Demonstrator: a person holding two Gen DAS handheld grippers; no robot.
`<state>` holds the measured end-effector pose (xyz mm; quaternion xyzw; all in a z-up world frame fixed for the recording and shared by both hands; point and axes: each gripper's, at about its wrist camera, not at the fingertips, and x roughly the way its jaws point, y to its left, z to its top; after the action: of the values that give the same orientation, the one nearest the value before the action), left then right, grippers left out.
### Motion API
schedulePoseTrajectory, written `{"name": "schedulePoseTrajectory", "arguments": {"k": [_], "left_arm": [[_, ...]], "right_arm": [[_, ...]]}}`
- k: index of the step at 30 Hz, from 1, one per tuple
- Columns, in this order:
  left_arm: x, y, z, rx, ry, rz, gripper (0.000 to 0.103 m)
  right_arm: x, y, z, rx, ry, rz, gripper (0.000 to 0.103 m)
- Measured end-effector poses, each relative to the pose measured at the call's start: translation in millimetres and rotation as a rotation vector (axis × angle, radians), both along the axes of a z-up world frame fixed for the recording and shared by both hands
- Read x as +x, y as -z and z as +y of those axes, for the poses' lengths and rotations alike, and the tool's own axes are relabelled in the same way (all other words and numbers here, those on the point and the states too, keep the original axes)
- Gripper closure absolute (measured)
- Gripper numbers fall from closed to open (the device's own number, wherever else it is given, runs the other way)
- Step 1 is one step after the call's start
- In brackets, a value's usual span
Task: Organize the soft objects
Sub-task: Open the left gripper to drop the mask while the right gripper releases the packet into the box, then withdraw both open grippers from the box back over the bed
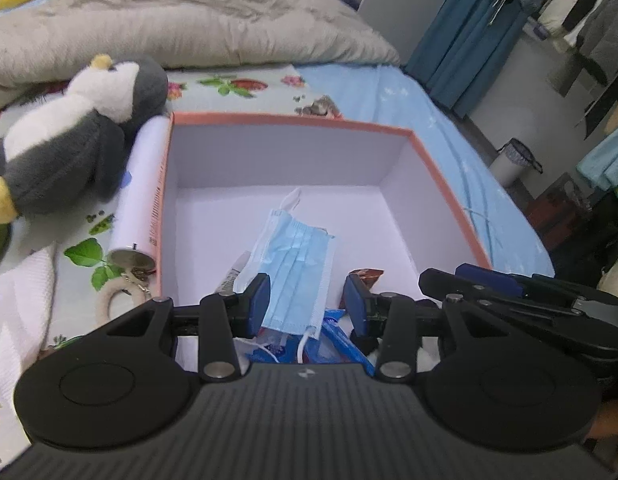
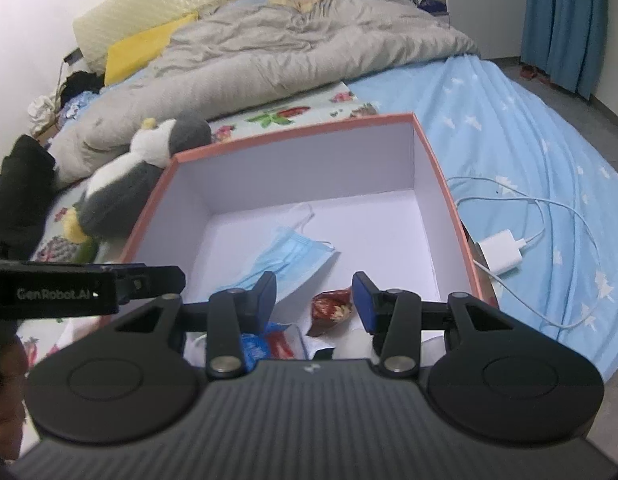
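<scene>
A blue surgical mask (image 1: 295, 268) lies crumpled on the white floor of an open pink-rimmed box (image 1: 293, 120) set on a bed, its ear loops trailing toward the back wall. The left claw (image 1: 307, 298) hangs over the box's near edge with its blue pads spread wide, the left pad just touching the mask's side without pinching it. The right claw (image 2: 316, 300), likewise spread and holding nothing, hovers above a dark red snack wrapper (image 2: 333, 310) lying beside the mask in the box. Blue-and-red packets (image 1: 341, 340) crowd the near corner beneath both tools; their print is too blurred to read. The only legible writing is "GenRobot.AI" in white on the black body of the left tool (image 2: 57, 294), seen from the right wrist camera. Outside the box's left wall, a white cylinder (image 1: 143, 188) with an unreadable strip of red print lies against it, a keyring at its near end, and a grey-and-white plush penguin (image 1: 77, 136) sprawls just beyond. A white charger (image 2: 503, 254) and its looped cable rest on the starred blue sheet (image 2: 529, 152) to the right of the box. A rumpled grey duvet (image 2: 293, 44) covers the far half of the bed.
</scene>
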<state>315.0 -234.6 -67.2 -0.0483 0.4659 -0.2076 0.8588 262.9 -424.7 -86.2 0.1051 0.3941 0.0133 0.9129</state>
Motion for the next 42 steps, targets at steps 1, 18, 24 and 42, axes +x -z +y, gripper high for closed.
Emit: {"name": "schedulePoseTrajectory", "arguments": {"k": [1, 18, 24, 42], "left_arm": [[-7, -6, 3, -0.006, -0.001, -0.010, 0.056], [-133, -68, 48, -0.036, 0.003, -0.164, 0.053], [-176, -74, 65, -0.037, -0.006, -0.194, 0.053], [-289, -65, 156, -0.039, -0.139, -0.235, 0.052]], "right_arm": [[-5, -5, 2, -0.002, 0.000, -0.009, 0.058], [-109, -52, 40, -0.005, 0.000, -0.138, 0.058], [-145, -58, 58, -0.060, 0.013, -0.162, 0.058], [-214, -43, 120, -0.032, -0.014, -0.167, 0.058]]}}
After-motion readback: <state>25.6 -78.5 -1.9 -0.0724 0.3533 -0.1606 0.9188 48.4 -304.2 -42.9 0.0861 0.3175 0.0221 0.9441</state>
